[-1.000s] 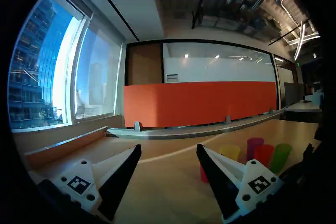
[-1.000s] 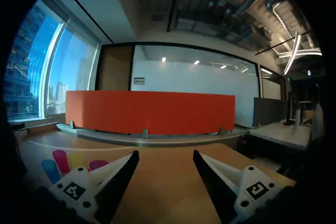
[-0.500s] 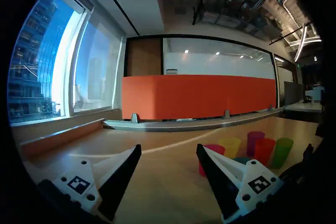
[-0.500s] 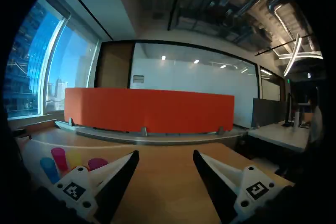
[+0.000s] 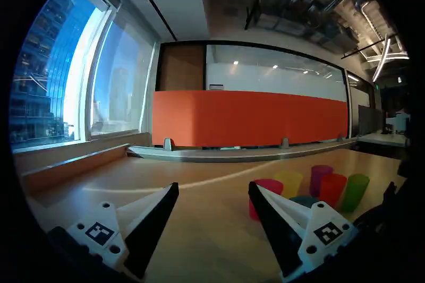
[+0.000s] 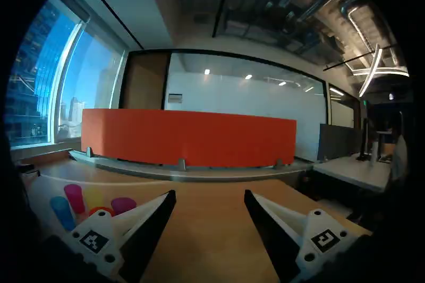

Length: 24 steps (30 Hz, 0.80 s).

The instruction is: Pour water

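Several coloured plastic cups stand in a cluster on the wooden table (image 5: 207,230). In the left gripper view they are at the right: a pink cup (image 5: 261,197), a yellow cup (image 5: 289,183), a purple cup (image 5: 320,177), a red cup (image 5: 332,189) and a green cup (image 5: 355,191). My left gripper (image 5: 212,194) is open and holds nothing, with the cups just beyond its right finger. In the right gripper view a blue cup (image 6: 62,212), a magenta cup (image 6: 75,198), a yellow cup (image 6: 93,197) and a purple cup (image 6: 123,205) sit at the lower left. My right gripper (image 6: 210,200) is open and holds nothing.
An orange divider panel (image 5: 249,118) on a grey rail (image 5: 234,154) runs along the table's far edge. Tall windows (image 5: 58,81) line the left side. Another desk (image 6: 356,169) stands to the right in the right gripper view.
Both views have tipped down slightly, so the cups show more fully and sit a little higher in the frames. Both grippers stay open.
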Available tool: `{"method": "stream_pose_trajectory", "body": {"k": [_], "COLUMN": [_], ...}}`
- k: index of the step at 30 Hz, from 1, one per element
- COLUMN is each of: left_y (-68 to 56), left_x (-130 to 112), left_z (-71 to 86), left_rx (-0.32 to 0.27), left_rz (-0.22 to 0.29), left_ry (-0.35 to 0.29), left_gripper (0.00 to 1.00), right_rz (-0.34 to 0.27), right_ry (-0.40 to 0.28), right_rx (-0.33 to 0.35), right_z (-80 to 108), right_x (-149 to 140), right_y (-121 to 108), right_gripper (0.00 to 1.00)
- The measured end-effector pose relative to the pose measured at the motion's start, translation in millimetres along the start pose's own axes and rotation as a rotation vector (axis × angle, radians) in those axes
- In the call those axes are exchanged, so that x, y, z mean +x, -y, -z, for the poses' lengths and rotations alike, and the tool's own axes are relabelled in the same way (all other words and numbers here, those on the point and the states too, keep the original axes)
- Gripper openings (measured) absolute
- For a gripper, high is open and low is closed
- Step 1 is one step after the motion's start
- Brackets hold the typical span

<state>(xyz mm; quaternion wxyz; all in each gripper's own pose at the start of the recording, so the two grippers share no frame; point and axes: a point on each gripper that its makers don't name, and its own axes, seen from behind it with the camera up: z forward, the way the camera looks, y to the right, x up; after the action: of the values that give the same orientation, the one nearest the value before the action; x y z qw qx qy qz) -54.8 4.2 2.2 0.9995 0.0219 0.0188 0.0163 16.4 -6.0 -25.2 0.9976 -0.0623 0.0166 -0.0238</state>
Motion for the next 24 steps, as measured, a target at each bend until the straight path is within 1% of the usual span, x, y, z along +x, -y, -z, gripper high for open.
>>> {"method": "stream_pose_trajectory", "body": {"k": [6, 15, 24], "left_y": [-0.9, -1.0, -1.3], "left_x": [-2.2, -1.9, -2.4], "left_z": [-0.7, -1.2, -1.3], "left_rx": [-0.002, -0.004, -0.004], "left_rz": [-0.012, -0.017, -0.017], "left_ry": [0.008, 0.011, 0.011], "left_gripper": [0.98, 0.98, 0.98], "right_rz": [-0.005, 0.000, 0.020], "right_ry": [-0.002, -0.008, -0.043], "right_rx": [-0.005, -0.007, 0.000], "right_z": [2.0, 3.9, 3.9], "right_x": [1.9, 1.4, 4.2], "right_y": [-2.4, -3.4, -3.5], "right_gripper": [1.00, 1.00, 1.00]}}
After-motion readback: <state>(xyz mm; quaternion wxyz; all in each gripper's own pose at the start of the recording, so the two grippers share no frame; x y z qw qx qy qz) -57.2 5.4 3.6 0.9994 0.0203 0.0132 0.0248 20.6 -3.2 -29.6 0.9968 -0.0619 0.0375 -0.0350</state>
